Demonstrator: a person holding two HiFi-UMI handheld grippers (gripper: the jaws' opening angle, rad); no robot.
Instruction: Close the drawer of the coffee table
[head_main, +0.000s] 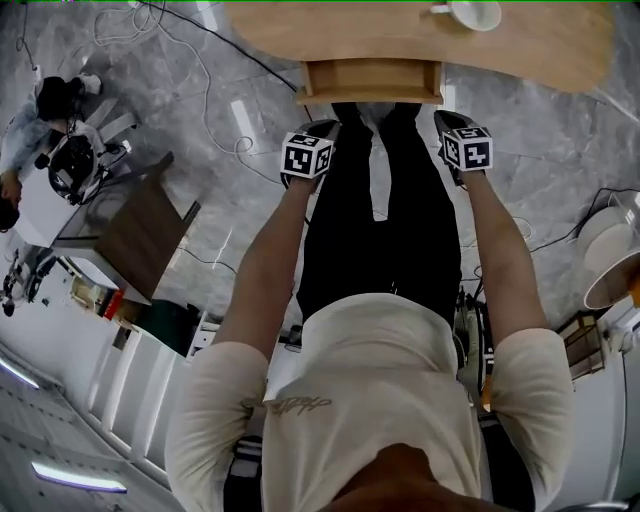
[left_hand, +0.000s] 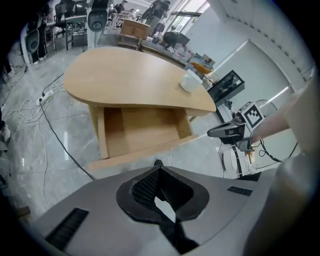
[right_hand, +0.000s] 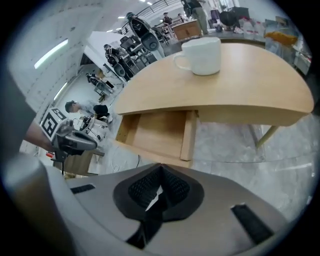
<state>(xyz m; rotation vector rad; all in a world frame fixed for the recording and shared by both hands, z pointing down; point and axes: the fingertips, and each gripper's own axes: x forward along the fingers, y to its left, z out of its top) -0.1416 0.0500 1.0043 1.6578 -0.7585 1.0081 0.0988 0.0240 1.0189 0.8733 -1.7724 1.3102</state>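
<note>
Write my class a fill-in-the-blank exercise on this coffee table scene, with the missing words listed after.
The drawer of the coffee table stands ____.
The cup on the coffee table is ____ in colour.
Inside, the drawer is ____.
The left gripper and the right gripper each have jaws that are ____, gripping nothing.
Missing words: open; white; empty; shut.

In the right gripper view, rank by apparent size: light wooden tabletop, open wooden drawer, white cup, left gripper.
Light wooden tabletop, largest.
Open wooden drawer, second.
White cup and left gripper look about alike; the gripper is nearer the camera, so unranked.
</note>
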